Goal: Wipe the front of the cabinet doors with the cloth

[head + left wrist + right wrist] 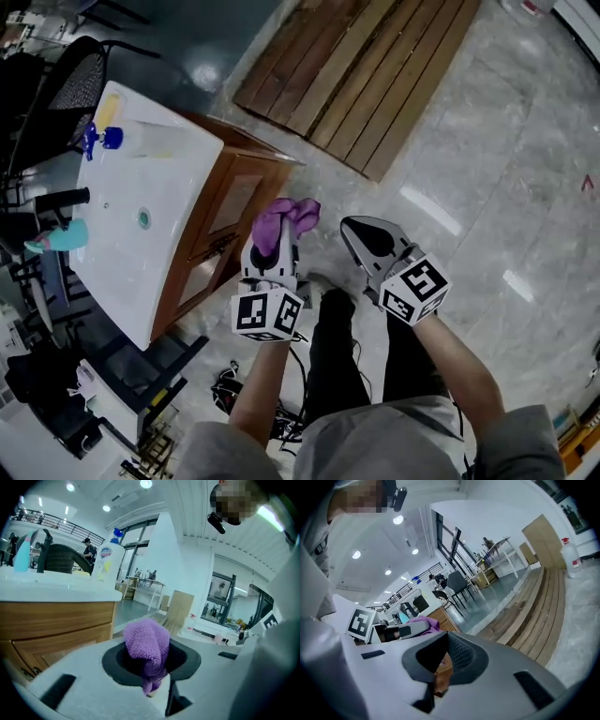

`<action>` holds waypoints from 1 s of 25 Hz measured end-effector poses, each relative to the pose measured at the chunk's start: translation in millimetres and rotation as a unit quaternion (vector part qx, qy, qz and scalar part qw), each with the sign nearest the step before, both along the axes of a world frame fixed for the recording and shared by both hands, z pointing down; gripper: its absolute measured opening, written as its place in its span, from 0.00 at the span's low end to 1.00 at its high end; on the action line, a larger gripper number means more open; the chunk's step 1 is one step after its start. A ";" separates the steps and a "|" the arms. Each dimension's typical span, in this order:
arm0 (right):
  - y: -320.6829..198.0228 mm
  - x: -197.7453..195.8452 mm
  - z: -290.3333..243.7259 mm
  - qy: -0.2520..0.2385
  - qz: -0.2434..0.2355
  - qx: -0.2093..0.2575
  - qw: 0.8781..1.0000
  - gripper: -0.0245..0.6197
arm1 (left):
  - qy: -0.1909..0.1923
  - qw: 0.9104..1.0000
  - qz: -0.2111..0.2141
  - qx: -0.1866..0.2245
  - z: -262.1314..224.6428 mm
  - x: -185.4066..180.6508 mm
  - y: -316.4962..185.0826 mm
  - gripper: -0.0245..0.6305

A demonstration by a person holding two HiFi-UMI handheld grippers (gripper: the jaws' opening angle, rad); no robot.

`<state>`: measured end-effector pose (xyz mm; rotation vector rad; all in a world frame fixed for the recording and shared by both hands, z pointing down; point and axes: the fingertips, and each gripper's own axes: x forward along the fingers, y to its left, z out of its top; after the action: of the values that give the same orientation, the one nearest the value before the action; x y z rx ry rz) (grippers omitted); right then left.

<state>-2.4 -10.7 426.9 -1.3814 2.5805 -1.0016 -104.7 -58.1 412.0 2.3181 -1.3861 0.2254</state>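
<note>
A purple cloth [286, 221] bunches out of my left gripper [274, 246], whose jaws are shut on it; the left gripper view shows the cloth [147, 646] filling the jaw mouth. The wooden cabinet [230, 220] with its panelled doors stands just left of that gripper, a short gap away from the cloth. The cabinet front [51, 630] sits at the left of the left gripper view. My right gripper [367, 239] hovers beside the left one, over the floor, jaws shut and empty. The cloth [423, 622] and the left gripper [396, 631] show behind the jaws in the right gripper view.
A white sink top [141, 216] caps the cabinet, with a spray bottle [117, 139], a teal bottle [58, 236] and a black tap [61, 199]. A slatted wooden platform [356, 70] lies on the floor beyond. Black chairs [66, 84] and a trolley [141, 384] stand left.
</note>
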 end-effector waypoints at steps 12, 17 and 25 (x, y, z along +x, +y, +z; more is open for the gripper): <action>5.6 -11.8 -156.9 0.009 -0.001 0.063 0.998 0.05 | 0.000 0.997 0.041 0.068 -161.2 3.2 38.4 0.18; 9.2 -13.9 -222.1 0.018 -0.002 0.103 0.994 0.05 | -0.004 0.993 0.044 0.106 -222.0 2.9 49.7 0.18; 27.8 -35.5 -302.9 0.055 -0.027 0.177 0.982 0.05 | -0.003 0.987 0.035 0.156 -295.7 -11.3 68.9 0.18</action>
<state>-37.9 17.1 124.0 -1.3102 2.7136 -0.4471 -115.9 10.8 116.4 2.6229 -1.4314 0.0370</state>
